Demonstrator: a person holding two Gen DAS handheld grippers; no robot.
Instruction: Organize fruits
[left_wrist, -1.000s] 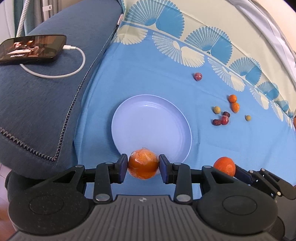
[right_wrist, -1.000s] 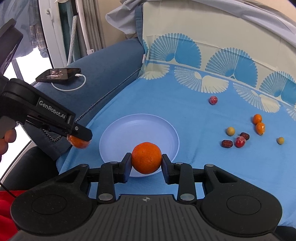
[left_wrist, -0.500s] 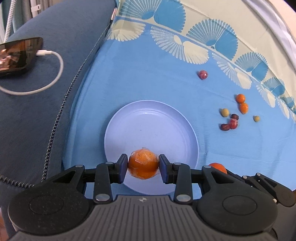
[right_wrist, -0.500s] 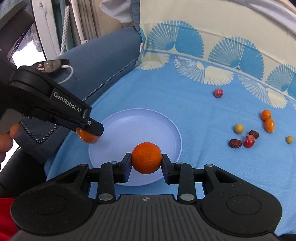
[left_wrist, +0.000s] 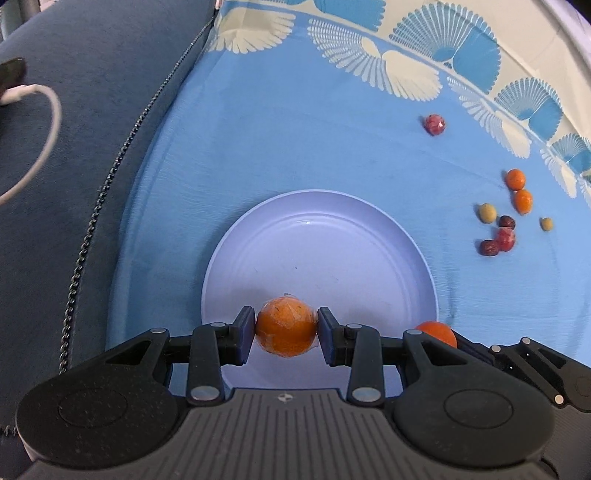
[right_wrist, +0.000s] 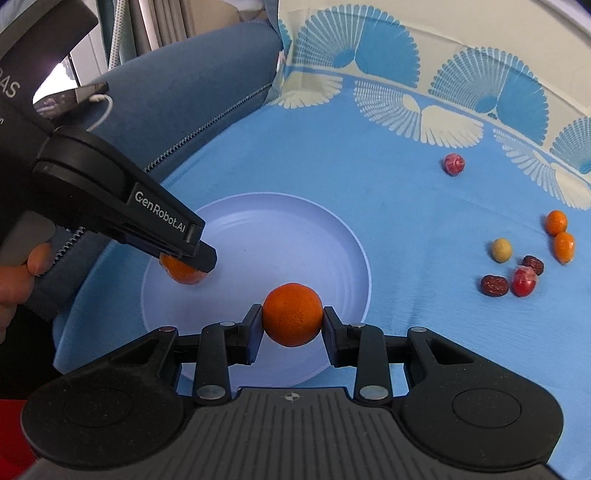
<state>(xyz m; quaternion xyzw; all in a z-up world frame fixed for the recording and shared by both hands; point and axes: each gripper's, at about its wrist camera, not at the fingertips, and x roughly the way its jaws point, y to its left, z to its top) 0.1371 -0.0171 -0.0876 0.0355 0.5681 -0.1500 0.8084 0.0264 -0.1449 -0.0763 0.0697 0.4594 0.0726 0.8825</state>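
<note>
My left gripper (left_wrist: 286, 330) is shut on a plastic-wrapped orange (left_wrist: 286, 328) and holds it over the near part of a pale lilac plate (left_wrist: 332, 236). In the right wrist view the left gripper (right_wrist: 199, 258) and its orange (right_wrist: 179, 272) are over the plate's left side (right_wrist: 258, 221). My right gripper (right_wrist: 291, 319) is shut on a bare orange (right_wrist: 292, 319) above the plate's near right rim; that orange also shows in the left wrist view (left_wrist: 436, 331).
Small fruits lie on the blue cloth to the right: two kumquats (right_wrist: 559, 234), red dates (right_wrist: 494, 285), a wrapped red fruit (right_wrist: 524, 281), a yellowish one (right_wrist: 501, 250). Another red fruit (right_wrist: 454, 163) lies farther back. A dark blue cushion (left_wrist: 74, 147) with phone and cable lies left.
Both grippers have moved forward with their oranges. Each orange now hangs over the plate; the left one went from beside the rim to over the plate's left side.
</note>
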